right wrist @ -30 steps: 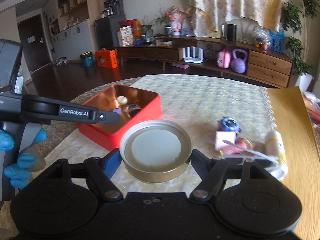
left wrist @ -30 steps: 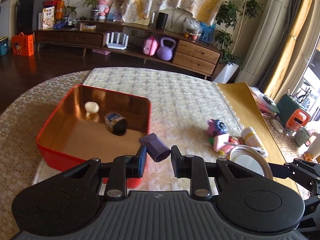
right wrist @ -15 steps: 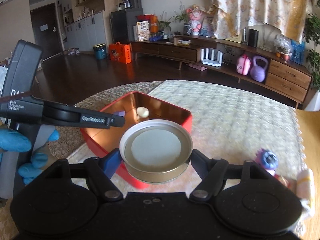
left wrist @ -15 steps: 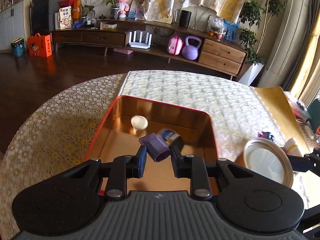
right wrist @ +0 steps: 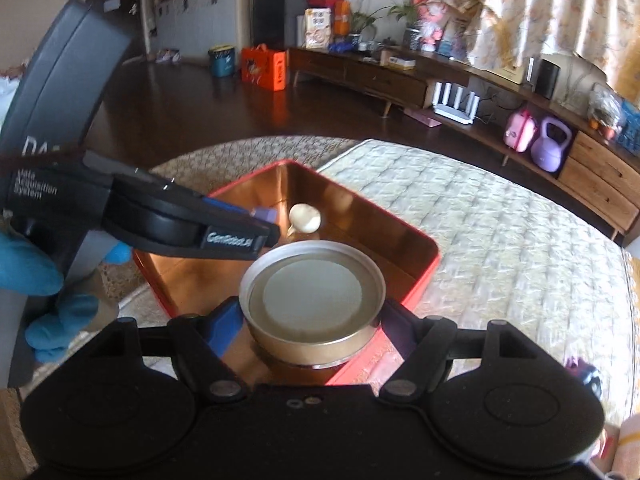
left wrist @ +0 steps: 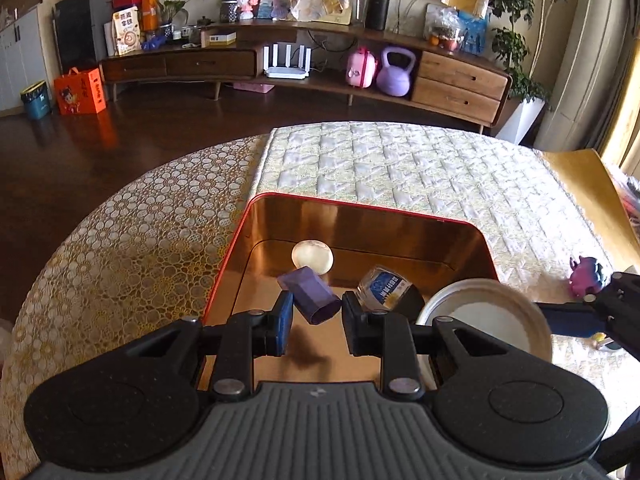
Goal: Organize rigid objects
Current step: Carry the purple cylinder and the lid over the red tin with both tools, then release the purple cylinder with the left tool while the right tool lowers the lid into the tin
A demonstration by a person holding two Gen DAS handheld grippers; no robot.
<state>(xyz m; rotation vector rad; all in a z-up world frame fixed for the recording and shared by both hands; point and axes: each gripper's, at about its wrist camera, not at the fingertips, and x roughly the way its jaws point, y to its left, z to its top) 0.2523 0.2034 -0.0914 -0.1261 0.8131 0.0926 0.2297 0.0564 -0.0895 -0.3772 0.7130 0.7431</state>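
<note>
A red tin box (left wrist: 240,236) with a copper inside stands on the table; it also shows in the right wrist view (right wrist: 430,264). In it lie a white egg-shaped thing (left wrist: 312,256) and a small jar with a blue label (left wrist: 383,290). My left gripper (left wrist: 314,314) is over the box. A purple block (left wrist: 310,294) sits between its fingers, which stand slightly apart from it. My right gripper (right wrist: 310,316) is shut on a round gold lid (right wrist: 312,300) over the box's near right corner. The lid also shows in the left wrist view (left wrist: 486,322).
A purple toy (left wrist: 586,276) lies on the table right of the box. The quilted cloth (left wrist: 400,168) covers the table beyond the box. A low wooden cabinet (left wrist: 320,68) stands far behind. A gloved hand (right wrist: 36,276) holds the left gripper.
Both grippers have moved left over the red box. The left fingers have parted a little around the purple block. The lid now hangs over the box's corner.
</note>
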